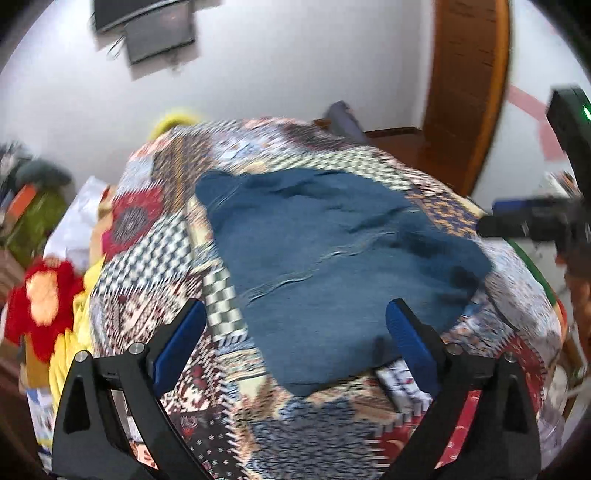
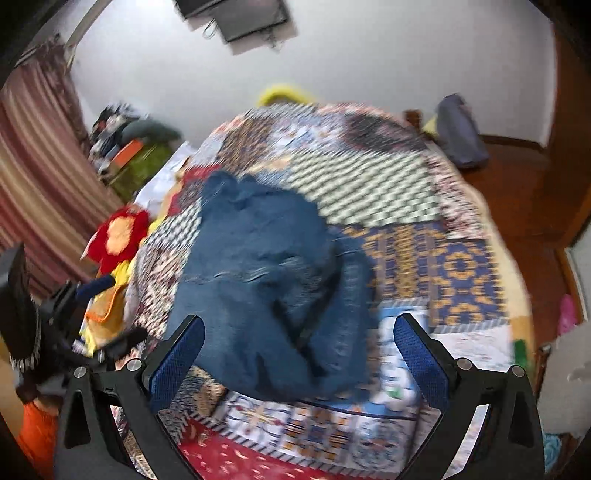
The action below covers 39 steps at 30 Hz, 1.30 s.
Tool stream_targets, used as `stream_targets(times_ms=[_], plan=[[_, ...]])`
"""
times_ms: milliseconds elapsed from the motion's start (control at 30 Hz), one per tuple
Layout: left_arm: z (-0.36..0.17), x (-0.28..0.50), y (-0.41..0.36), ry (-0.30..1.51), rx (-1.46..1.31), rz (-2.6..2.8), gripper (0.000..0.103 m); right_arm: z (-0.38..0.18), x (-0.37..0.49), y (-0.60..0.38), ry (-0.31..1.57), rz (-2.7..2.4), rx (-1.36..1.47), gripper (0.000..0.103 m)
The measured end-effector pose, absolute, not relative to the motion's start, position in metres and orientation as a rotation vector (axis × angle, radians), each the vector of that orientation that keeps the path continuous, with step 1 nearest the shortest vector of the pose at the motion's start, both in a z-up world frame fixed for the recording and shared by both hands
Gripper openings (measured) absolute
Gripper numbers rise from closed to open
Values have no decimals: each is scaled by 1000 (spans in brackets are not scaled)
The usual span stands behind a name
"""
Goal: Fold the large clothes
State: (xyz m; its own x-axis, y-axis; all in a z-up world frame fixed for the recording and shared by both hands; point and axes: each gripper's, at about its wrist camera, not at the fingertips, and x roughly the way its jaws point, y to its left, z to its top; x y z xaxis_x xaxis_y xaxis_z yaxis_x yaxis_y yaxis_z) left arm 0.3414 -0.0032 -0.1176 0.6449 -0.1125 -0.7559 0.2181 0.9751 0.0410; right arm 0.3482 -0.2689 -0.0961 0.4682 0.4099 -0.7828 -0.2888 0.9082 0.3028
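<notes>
patchwork bedspread under blue jeans, white wall behind

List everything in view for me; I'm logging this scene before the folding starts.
blue garment: one, denim blue, rumpled on the bed's middle
patchwork bedspread: one, multicoloured, covering the bed
flower cushion: one, red and orange, at the bed's left edge
wall screen: one, dark, on the white wall
striped curtain: one, red and beige, far left
left tongs: one, black with blue pads, open
right tongs: one, same colours, open
</notes>
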Motion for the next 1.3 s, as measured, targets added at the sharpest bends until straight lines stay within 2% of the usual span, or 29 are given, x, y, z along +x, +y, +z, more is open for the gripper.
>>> stream_targets(times_ms=[200, 333, 500, 633, 767, 1067, 1300], plan=[[-171, 364, 23, 1012, -17, -174, 98, -146, 376, -240, 1152, 448, 107, 102], [-199, 364, 26, 1057, -112, -229, 102, -177, 387, -270, 1202, 356, 110, 102], [-209, 360, 26, 1073, -132, -253, 103, -203, 383, -326, 1248, 346, 253, 102], [-205, 353, 27, 1062, -94, -234, 103, -204, 377, -366, 1219, 57, 102, 101], [-195, 348, 26, 1059, -34, -212, 103, -190, 372, -382, 1228, 130, 213, 101], [-154, 370, 21, 961, 40, -147, 103, -128, 399, -295, 1102, 403, 187, 101], [-184, 388, 31, 1034, 0, -124, 103, -174, 431, -257, 1203, 380, 88, 102]])
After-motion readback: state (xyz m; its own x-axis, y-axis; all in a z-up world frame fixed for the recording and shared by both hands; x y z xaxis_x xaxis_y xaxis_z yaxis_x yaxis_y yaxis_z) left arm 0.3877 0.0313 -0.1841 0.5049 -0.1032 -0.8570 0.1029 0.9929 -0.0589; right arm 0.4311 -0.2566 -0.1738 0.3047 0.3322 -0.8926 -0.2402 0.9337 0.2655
